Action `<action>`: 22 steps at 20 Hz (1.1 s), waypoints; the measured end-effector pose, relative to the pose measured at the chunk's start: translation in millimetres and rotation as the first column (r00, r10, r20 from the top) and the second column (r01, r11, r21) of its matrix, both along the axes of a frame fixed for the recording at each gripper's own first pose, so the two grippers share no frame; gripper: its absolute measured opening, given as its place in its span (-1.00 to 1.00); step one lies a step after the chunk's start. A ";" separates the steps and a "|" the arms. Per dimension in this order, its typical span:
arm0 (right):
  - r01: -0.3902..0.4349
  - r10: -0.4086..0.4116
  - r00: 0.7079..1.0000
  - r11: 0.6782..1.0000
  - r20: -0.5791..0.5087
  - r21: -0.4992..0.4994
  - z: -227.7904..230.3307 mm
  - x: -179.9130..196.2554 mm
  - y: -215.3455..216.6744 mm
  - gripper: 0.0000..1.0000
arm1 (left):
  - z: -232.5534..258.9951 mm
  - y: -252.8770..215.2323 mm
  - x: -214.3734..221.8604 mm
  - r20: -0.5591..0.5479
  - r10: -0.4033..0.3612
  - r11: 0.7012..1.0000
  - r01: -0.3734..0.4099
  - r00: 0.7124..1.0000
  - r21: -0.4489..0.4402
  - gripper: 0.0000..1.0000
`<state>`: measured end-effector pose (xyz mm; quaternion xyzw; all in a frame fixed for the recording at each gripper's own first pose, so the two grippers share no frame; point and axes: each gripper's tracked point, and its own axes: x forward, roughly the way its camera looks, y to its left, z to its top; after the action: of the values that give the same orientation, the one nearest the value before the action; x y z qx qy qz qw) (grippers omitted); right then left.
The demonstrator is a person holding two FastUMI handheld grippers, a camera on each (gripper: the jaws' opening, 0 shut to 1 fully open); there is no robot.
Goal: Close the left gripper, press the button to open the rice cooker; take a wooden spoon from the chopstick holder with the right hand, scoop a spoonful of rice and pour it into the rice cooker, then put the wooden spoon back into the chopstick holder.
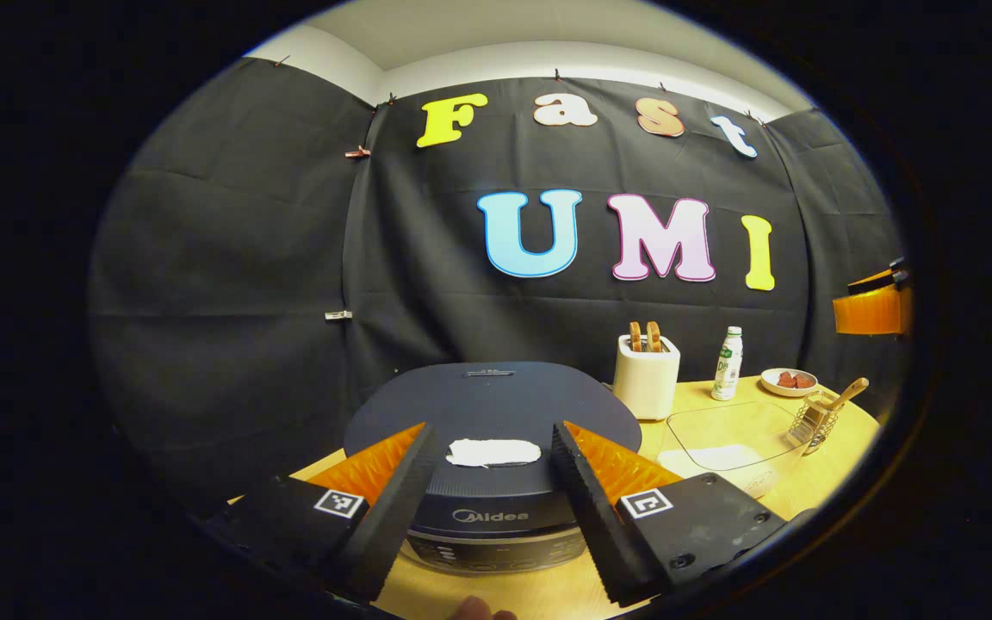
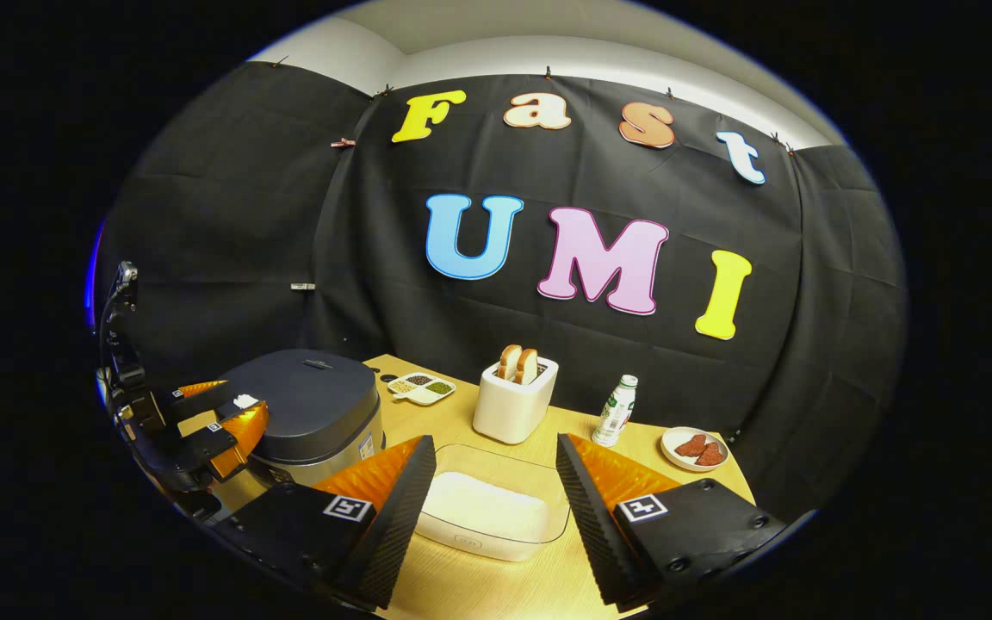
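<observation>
The dark rice cooker [image 1: 496,405] stands with its lid down, right in front of my left gripper [image 1: 493,435]. That gripper is open, its fingers on either side of the white button [image 1: 493,452] on the lid's front. The right gripper view shows the same: the left gripper [image 2: 238,406] open at the cooker [image 2: 311,413]. My right gripper [image 2: 494,448] is open and holds nothing, above the clear container of white rice [image 2: 487,508]. The wooden spoon [image 1: 851,393] leans in the wire chopstick holder [image 1: 813,419] at the table's right.
A white toaster [image 2: 515,400] with bread, a small bottle [image 2: 616,409] and a plate of reddish pieces [image 2: 694,448] line the back of the wooden table [image 2: 496,585]. A divided dish of grains [image 2: 421,387] sits behind the cooker. A fingertip [image 1: 474,610] shows at the bottom edge.
</observation>
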<state>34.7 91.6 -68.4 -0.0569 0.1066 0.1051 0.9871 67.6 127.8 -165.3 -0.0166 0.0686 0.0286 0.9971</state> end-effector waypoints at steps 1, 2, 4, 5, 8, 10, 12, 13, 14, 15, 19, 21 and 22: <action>0.000 0.000 1.000 1.000 0.002 -0.001 1.3 -0.4 0.4 0.75 | -1.1 -0.9 1.2 -0.005 0.004 1.000 -0.004 1.000 0.008 0.85; 0.001 -0.001 1.000 1.000 0.005 0.003 1.9 -0.2 -1.2 0.75 | 0.4 -1.4 1.7 -0.007 0.005 1.000 -0.005 1.000 0.019 0.84; -0.002 0.002 1.000 1.000 0.004 0.011 3.0 -0.4 -0.8 0.76 | 1.3 -0.5 1.5 -0.027 0.007 1.000 -0.006 1.000 0.023 0.84; -0.002 0.002 1.000 1.000 -0.002 0.019 1.1 -0.4 -0.8 0.76 | 3.4 0.0 2.0 -0.034 0.009 1.000 -0.008 0.999 0.013 0.82; 0.011 -0.011 1.000 0.999 0.007 0.033 7.2 -0.4 -8.3 0.77 | 28.8 -5.4 4.2 -0.025 0.005 1.000 -0.005 1.000 0.005 0.77; 0.017 -0.018 1.000 0.999 0.020 0.037 12.1 1.0 -14.0 0.77 | 56.4 -15.0 9.5 0.015 -0.004 1.000 0.004 1.000 0.003 0.76; 0.028 -0.029 0.999 0.999 0.023 0.045 14.1 1.4 -22.2 0.77 | 77.1 -24.1 13.8 0.041 -0.010 1.000 0.009 0.999 0.018 0.77; 0.034 -0.036 0.999 0.998 0.024 0.050 15.9 0.4 -25.9 0.77 | 86.1 -28.3 13.9 0.046 -0.010 1.000 0.009 0.999 0.020 0.77; 0.042 -0.044 0.999 0.997 0.029 0.057 19.0 0.0 -30.9 0.77 | 96.2 -34.1 12.8 0.049 -0.017 1.000 0.017 0.999 0.017 0.77; 0.046 -0.048 0.998 0.997 0.032 0.062 20.6 -1.1 -35.2 0.77 | 104.9 -41.6 9.3 0.047 -0.022 1.000 0.021 0.999 0.020 0.76; 0.064 -0.068 0.996 0.995 0.052 0.076 30.0 -3.8 -56.3 0.77 | 148.0 -68.1 -9.8 0.095 -0.045 0.999 0.043 0.994 0.020 0.77; 0.072 -0.077 0.995 0.994 0.059 0.085 34.6 -4.3 -66.3 0.77 | 158.7 -78.3 -18.8 0.104 -0.045 0.999 0.046 0.994 -0.008 0.77; 0.074 -0.080 0.995 0.993 0.061 0.090 36.5 -4.0 -70.8 0.77 | 163.3 -82.3 -23.1 0.103 -0.037 0.999 0.039 0.994 -0.018 0.77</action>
<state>30.7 20.8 -32.0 -0.0125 0.0721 0.0697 0.9949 44.5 45.5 -2.0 -0.0266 0.0178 0.0079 0.9995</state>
